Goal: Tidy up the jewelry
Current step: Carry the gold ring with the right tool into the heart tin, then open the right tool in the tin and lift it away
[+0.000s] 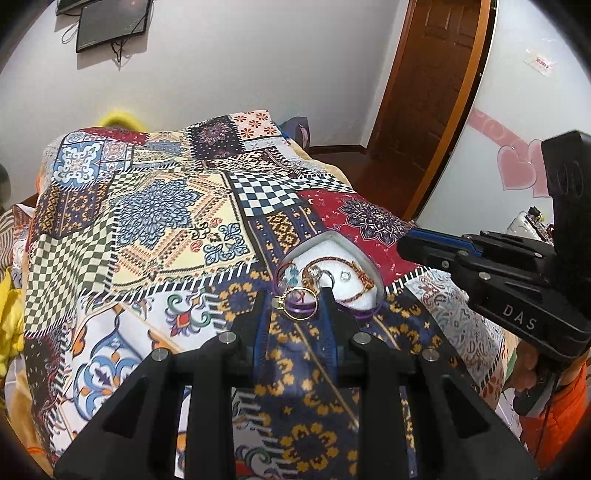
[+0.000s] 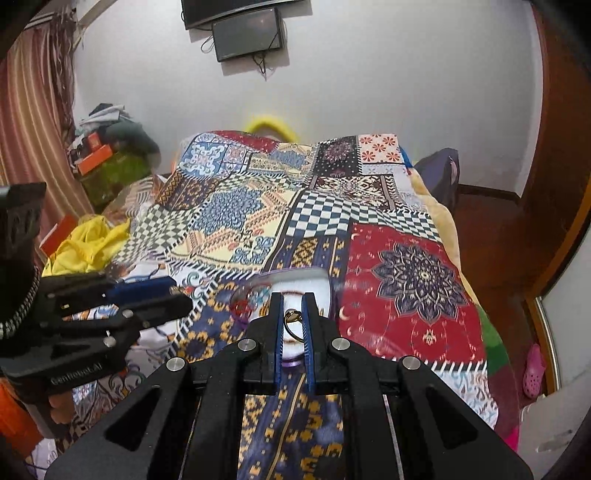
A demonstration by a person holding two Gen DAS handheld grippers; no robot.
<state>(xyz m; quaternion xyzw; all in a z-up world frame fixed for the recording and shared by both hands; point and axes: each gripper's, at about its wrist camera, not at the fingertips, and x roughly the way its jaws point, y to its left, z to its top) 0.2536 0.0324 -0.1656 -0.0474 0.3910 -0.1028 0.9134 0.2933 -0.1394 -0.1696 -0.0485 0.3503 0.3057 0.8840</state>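
A heart-shaped jewelry box [image 1: 354, 254] with a white lining lies open on the patterned bedspread; a brown chain [image 1: 334, 263] and small silver pieces lie in it. My left gripper [image 1: 293, 301] is shut on a gold ring [image 1: 299, 302] just in front of the box. My right gripper [image 2: 293, 314] is shut on another gold ring [image 2: 293, 325], held over the box [image 2: 295, 284]. The right gripper's body shows at the right of the left wrist view [image 1: 480, 266]; the left gripper's body shows at the left of the right wrist view [image 2: 122, 302].
The patchwork bedspread [image 1: 166, 221] covers the bed. Yellow cloth [image 2: 85, 247] and orange boxes [image 2: 96, 155] lie at the bed's left. A brown door [image 1: 424, 92] stands at the far right, screens [image 2: 247, 33] hang on the wall.
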